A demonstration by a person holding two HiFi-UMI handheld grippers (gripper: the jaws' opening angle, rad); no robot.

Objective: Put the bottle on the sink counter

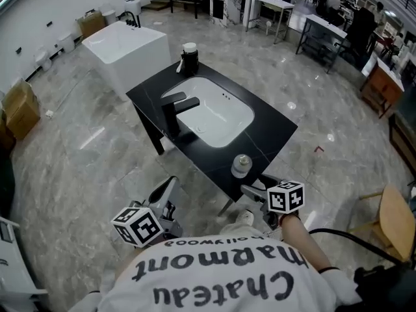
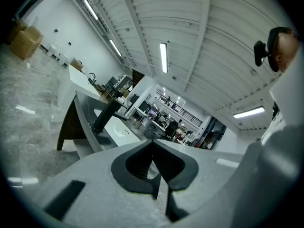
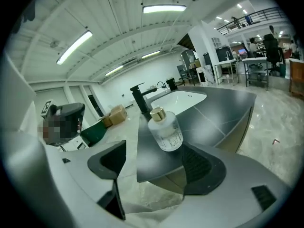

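Note:
A small clear bottle (image 1: 241, 166) with a gold cap stands upright on the near corner of the black sink counter (image 1: 273, 125). In the right gripper view the bottle (image 3: 165, 131) stands just beyond my jaws and touches neither. My right gripper (image 1: 259, 186) is open at the counter's corner, and its fingers (image 3: 156, 167) hold nothing. My left gripper (image 1: 168, 188) hangs lower, left of the counter's near edge. Its jaws (image 2: 153, 144) are shut on nothing and tilt up toward the ceiling.
The counter holds a white basin (image 1: 218, 119), a black faucet (image 1: 175, 109) and a dark bottle with a white cap (image 1: 189, 57) at the far corner. A white block-shaped basin (image 1: 127, 47) stands behind it. Cardboard boxes (image 1: 19, 109) lie left, a wooden chair (image 1: 396, 223) right.

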